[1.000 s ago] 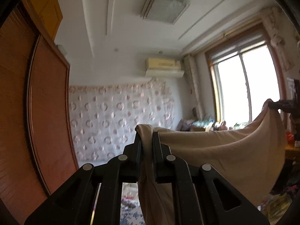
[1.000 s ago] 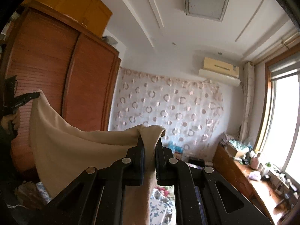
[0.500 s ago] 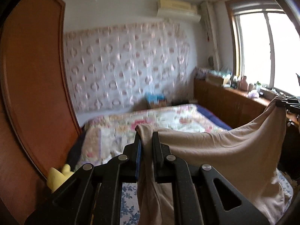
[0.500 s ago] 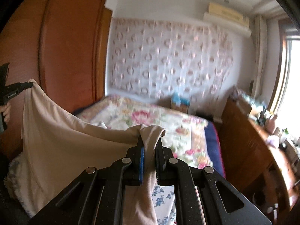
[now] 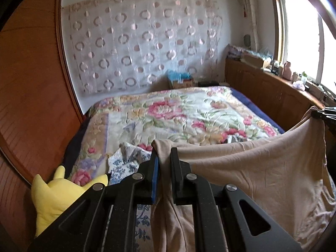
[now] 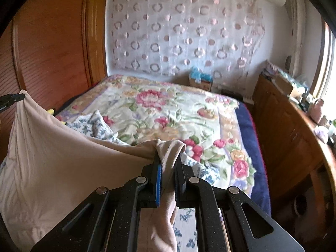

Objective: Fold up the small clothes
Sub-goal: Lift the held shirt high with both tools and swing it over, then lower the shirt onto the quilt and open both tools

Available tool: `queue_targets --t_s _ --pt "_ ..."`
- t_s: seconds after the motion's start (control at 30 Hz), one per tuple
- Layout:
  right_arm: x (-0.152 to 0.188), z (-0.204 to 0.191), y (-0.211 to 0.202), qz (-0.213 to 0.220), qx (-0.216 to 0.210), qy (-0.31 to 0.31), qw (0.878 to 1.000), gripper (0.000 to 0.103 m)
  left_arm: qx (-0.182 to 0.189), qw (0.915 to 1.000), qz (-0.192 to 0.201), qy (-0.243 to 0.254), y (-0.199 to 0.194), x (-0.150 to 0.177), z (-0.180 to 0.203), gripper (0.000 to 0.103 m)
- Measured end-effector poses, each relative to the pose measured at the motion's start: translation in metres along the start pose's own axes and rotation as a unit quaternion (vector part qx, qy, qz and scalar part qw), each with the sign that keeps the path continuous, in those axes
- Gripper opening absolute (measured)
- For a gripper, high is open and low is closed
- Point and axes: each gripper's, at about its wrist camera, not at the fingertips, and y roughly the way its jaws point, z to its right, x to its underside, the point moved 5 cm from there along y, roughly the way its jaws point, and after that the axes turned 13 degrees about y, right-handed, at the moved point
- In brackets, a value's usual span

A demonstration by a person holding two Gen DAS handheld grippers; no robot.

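A beige garment [image 5: 262, 176] hangs stretched between my two grippers above the bed. My left gripper [image 5: 163, 153] is shut on one top corner of it. My right gripper [image 6: 168, 157] is shut on the other top corner, and the garment [image 6: 63, 168] sags to the left in the right wrist view. The right gripper's tip [image 5: 323, 114] shows at the right edge of the left wrist view. The left gripper's tip [image 6: 10, 100] shows at the left edge of the right wrist view. The garment's lower part hangs below the frames.
A bed with a floral quilt [image 5: 168, 113] lies ahead. A blue-and-white floral cloth [image 5: 126, 159] lies crumpled on it. A yellow plush toy [image 5: 56, 193] sits at the left. A wooden wardrobe [image 6: 52, 42] stands left, and a low cabinet [image 6: 289, 130] right.
Both grippers have tilted down, from facing the ceiling to facing the bed. The garment stays stretched between them, with both grips unchanged.
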Motion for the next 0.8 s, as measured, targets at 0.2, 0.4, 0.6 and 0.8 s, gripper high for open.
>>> queue_targets --t_s 0.2,0.4,0.6,0.8 --pt "0.000 0.001 0.026 -0.029 0.003 0.011 1.000 0.009 0.027 0.9994 -0.020 0.006 0.019 0.008 0.007 0.029" --pt "0.013 0.000 0.010 -0.034 0.000 0.028 0.999 0.043 0.061 0.9976 -0.032 -0.008 0.012 0.028 0.009 0.065" --pt "0.055 0.002 -0.029 -0.042 -0.011 0.042 0.998 0.043 0.065 0.9959 -0.063 0.007 -0.003 0.066 0.031 0.074" --pt "0.096 0.013 -0.063 -0.071 -0.030 0.081 0.994 0.043 0.088 0.9925 -0.084 -0.009 -0.012 0.098 0.047 0.074"
